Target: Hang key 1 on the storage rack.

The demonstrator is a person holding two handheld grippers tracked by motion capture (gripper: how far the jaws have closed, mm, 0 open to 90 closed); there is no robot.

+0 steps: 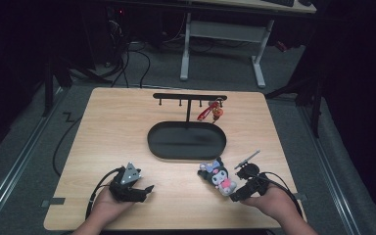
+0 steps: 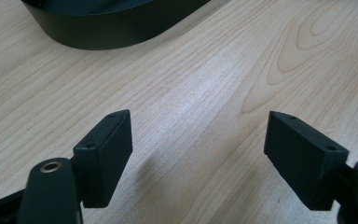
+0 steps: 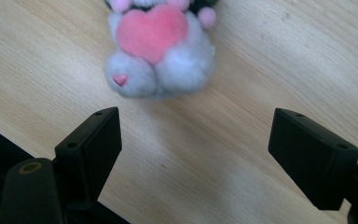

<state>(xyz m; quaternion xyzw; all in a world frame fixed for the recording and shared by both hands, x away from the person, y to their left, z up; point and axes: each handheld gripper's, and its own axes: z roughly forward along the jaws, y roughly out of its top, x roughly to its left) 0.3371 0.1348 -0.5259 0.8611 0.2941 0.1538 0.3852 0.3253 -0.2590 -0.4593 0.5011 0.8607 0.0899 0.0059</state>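
A small plush toy point(image 1: 218, 176) with black ears, a grey body and a pink heart lies on the wooden table point(image 1: 117, 127) at the front right. My right gripper point(image 1: 234, 195) sits just behind it, open. In the right gripper view the toy point(image 3: 161, 51) lies beyond the jaws, apart from them, with bare wood inside my right gripper point(image 3: 196, 140). At the front left my left gripper point(image 1: 148, 192) rests low over the table and is open. Its own view has nothing but tabletop inside my left gripper point(image 2: 198, 140).
A black oval tray point(image 1: 186, 147) sits mid-table, and its wall point(image 2: 107, 32) is in the left gripper view. Behind it stands a black hook rack point(image 1: 190, 97) with a red charm point(image 1: 215, 113) hanging at its right end. Desk legs and cables stand on the floor beyond the table.
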